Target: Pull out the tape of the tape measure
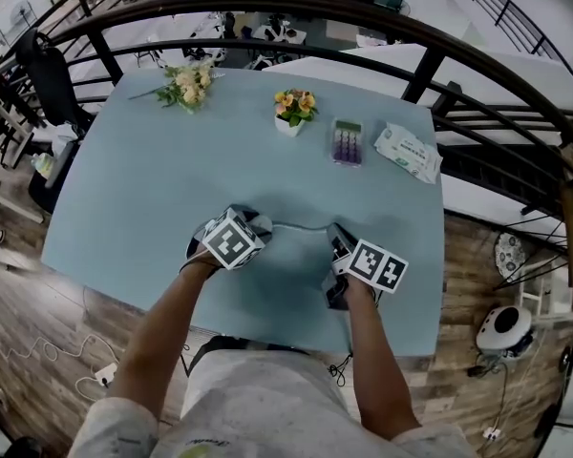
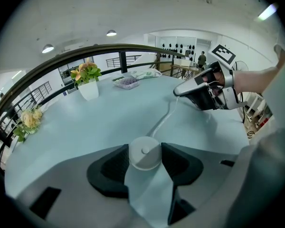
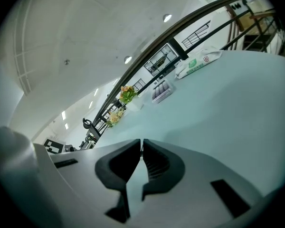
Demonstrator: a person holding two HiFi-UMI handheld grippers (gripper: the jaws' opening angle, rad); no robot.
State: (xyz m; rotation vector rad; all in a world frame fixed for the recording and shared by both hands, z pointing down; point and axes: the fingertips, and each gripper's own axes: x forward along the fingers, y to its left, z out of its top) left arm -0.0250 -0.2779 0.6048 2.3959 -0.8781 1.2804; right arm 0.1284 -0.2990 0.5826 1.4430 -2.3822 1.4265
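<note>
One pale blue table (image 1: 172, 179) carries everything. At its near edge the left gripper (image 2: 145, 148) is clamped on a small round white case (image 2: 144, 156). To its right, the right gripper (image 3: 141, 145) is pinched together on the end of the tape (image 2: 162, 120), a short length already out. The case looks light and smooth, likely to twist; the tape is thin, limp and best held by its tip. Print on the far pack (image 1: 408, 151) is unreadable.

2 grippers (image 1: 251, 221) (image 1: 336, 232), 1 tape measure (image 2: 144, 152), 1 flowerpot (image 1: 288, 127), 1 bouquet (image 1: 186, 86), 1 wipes pack (image 1: 408, 151), 1 tray (image 1: 348, 142)
</note>
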